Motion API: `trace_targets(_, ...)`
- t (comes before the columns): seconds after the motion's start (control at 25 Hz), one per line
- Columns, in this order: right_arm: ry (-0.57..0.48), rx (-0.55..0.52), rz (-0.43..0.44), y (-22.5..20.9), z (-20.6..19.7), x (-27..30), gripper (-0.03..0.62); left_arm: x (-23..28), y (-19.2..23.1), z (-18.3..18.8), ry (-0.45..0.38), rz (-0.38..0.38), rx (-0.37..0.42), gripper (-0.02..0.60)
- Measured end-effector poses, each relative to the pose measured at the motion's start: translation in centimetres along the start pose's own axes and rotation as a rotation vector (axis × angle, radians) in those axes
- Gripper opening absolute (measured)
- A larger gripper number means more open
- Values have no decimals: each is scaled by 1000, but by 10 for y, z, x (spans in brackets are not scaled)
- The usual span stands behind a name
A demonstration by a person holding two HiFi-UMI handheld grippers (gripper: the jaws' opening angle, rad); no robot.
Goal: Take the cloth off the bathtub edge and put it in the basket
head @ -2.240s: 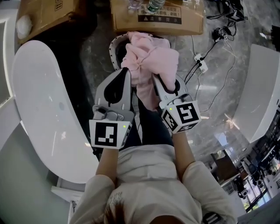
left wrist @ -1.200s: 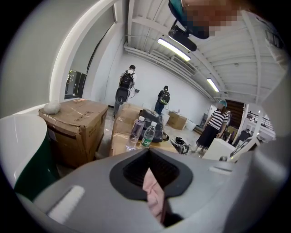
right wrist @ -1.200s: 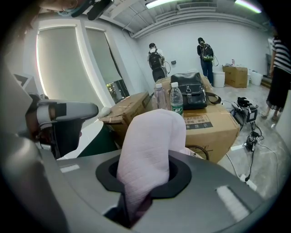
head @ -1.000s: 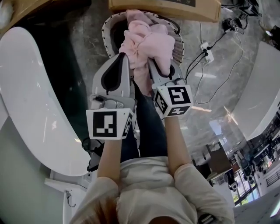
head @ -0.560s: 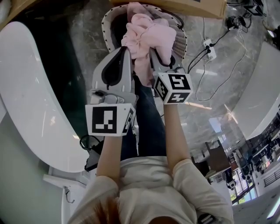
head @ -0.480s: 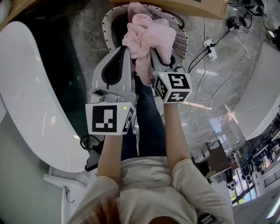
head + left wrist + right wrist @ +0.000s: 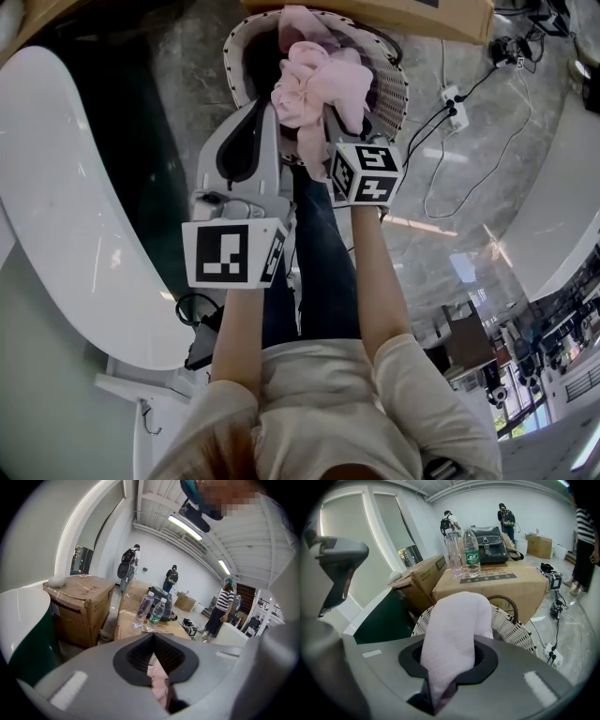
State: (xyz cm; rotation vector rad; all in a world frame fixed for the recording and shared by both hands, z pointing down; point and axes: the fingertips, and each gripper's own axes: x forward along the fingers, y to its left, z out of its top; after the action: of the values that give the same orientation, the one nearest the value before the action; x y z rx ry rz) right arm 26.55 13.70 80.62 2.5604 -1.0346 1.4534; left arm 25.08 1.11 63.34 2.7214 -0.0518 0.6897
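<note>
The pink cloth [image 7: 319, 82] is bunched up over the mouth of the white wicker basket [image 7: 394, 89] on the floor. My right gripper [image 7: 328, 117] is shut on the cloth, which bulges out of its jaws in the right gripper view [image 7: 457, 625], with the basket [image 7: 513, 623] just beyond. My left gripper [image 7: 273, 111] is beside it on the left, level with the cloth's edge. Its jaws are closed with a strip of the cloth [image 7: 159, 684] caught between them. The white bathtub [image 7: 66, 187] curves along the left.
Cardboard boxes [image 7: 375, 11] stand right behind the basket, with water bottles [image 7: 471, 545] and a black bag [image 7: 490, 538] on top. A power strip [image 7: 453, 101] and cables lie on the marble floor to the right. People [image 7: 224, 609] stand farther back.
My right gripper has dropped lower with the cloth, and the bundle now sits deeper over the basket's mouth. The left gripper has stayed put.
</note>
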Motion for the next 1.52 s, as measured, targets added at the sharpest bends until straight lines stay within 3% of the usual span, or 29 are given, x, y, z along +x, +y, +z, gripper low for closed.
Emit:
trace_targets(0.96,212,-18,-39,-10,-55,54,91,-1,13,-11,17,8,-34,49)
trace_targets(1.32,218,-12,-18,-6,-54,58,120,0,12,-11,22,0,-35,49)
trace_targets(1.52,150,-3,19,0,-36,59,127,1,10,-12,24,-5,-35,49)
